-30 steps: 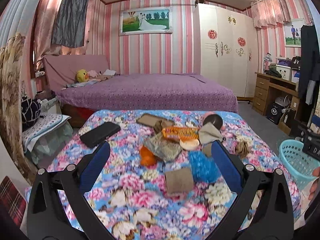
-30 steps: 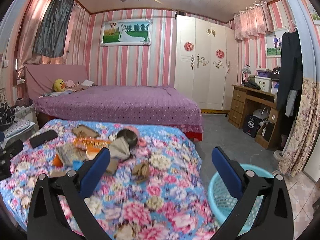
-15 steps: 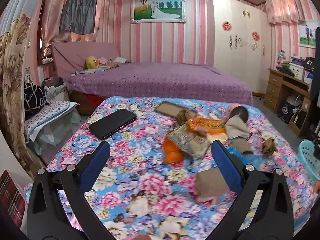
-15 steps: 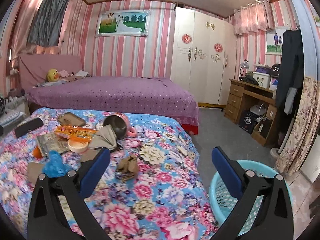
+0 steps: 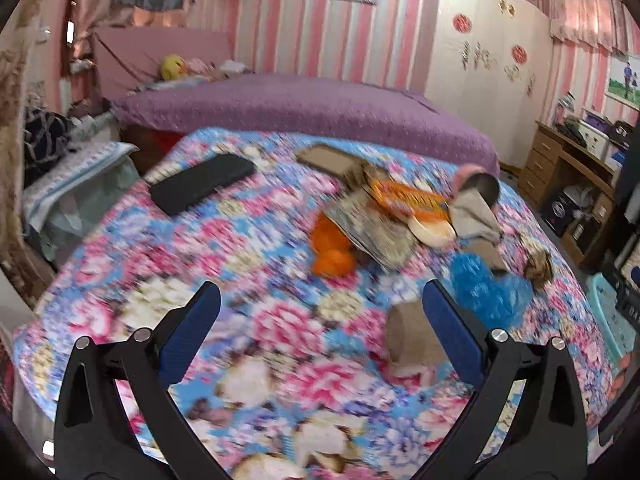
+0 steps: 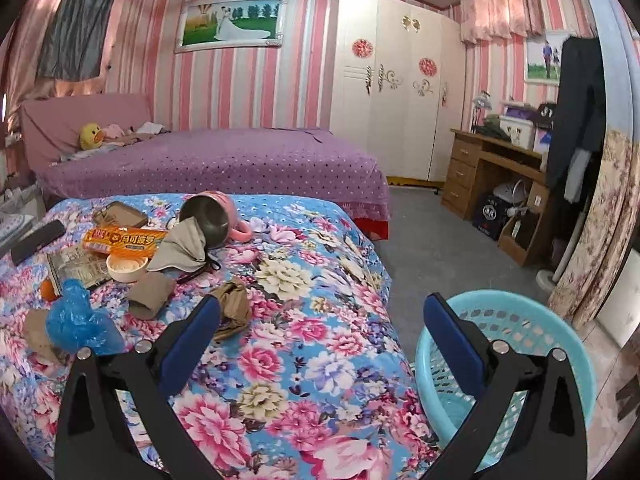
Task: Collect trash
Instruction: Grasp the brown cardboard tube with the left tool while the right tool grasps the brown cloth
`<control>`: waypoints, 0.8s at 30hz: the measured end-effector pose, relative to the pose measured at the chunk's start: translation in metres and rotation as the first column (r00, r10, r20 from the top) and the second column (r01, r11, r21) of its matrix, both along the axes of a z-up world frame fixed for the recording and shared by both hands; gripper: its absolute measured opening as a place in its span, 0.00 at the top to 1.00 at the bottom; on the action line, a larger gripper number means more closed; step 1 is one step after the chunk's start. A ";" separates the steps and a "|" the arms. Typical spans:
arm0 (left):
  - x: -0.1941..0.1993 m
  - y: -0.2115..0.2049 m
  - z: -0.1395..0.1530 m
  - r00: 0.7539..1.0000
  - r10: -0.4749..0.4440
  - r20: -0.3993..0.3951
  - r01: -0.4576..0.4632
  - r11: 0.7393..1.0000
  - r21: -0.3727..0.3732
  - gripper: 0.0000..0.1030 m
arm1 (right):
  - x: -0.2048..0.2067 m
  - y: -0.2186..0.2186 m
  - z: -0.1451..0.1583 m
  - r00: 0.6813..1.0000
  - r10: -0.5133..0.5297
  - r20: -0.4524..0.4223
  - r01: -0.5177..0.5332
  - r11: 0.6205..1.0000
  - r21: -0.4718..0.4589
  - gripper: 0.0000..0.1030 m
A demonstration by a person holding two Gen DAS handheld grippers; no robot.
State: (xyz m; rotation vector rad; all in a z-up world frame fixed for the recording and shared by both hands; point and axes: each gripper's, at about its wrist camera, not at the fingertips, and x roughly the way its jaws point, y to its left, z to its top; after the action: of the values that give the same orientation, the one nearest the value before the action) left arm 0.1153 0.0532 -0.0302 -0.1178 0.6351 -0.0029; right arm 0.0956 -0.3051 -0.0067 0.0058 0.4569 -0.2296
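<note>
Trash still litters the floral bed [image 6: 304, 320]: blue plastic bag [image 5: 488, 288], brown wad [image 6: 234, 306], orange wrapper [image 6: 124, 242]. Your basket [image 6: 560, 344] looks empty. Left tongs [image 5: 320, 328] and right tongs [image 6: 320, 330] are spread, holding nothing, so everything remains.

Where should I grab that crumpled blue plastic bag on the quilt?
Pinch the raised crumpled bunch at the top of the blue plastic bag, coming straight down from above with the left gripper. It lies loose and heaped on the floral quilt, so its upper folds probably give the easiest purchase.
</note>
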 end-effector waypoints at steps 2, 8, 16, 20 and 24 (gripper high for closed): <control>0.003 -0.011 -0.007 0.999 -0.026 -0.026 0.026 1.000 -0.009 0.05 | -0.002 -0.007 0.000 1.000 -0.022 0.001 0.022 1.000 0.016 0.04; 0.007 -0.045 -0.028 0.992 -0.087 -0.096 0.088 0.996 -0.001 0.05 | -0.003 -0.020 -0.003 0.998 -0.057 0.004 0.057 0.998 0.033 0.04; 0.015 -0.061 -0.042 0.987 -0.092 -0.129 0.096 0.995 0.029 0.05 | -0.001 -0.027 -0.006 0.997 -0.079 -0.004 0.079 0.996 0.050 0.04; 0.021 -0.059 -0.048 0.982 -0.101 -0.157 0.103 0.995 0.000 0.05 | 0.004 -0.028 -0.010 0.996 -0.089 -0.028 0.090 0.994 0.068 0.04; 0.025 -0.054 -0.046 0.976 -0.153 -0.158 0.141 0.987 -0.081 0.24 | 0.004 -0.027 -0.012 0.993 -0.113 -0.017 0.114 0.992 0.054 0.04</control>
State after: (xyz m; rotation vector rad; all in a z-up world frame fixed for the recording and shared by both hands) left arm 0.1398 -0.0010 -0.0764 -0.1393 0.8070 -0.1601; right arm 0.1001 -0.3320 -0.0188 0.0838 0.4767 -0.3292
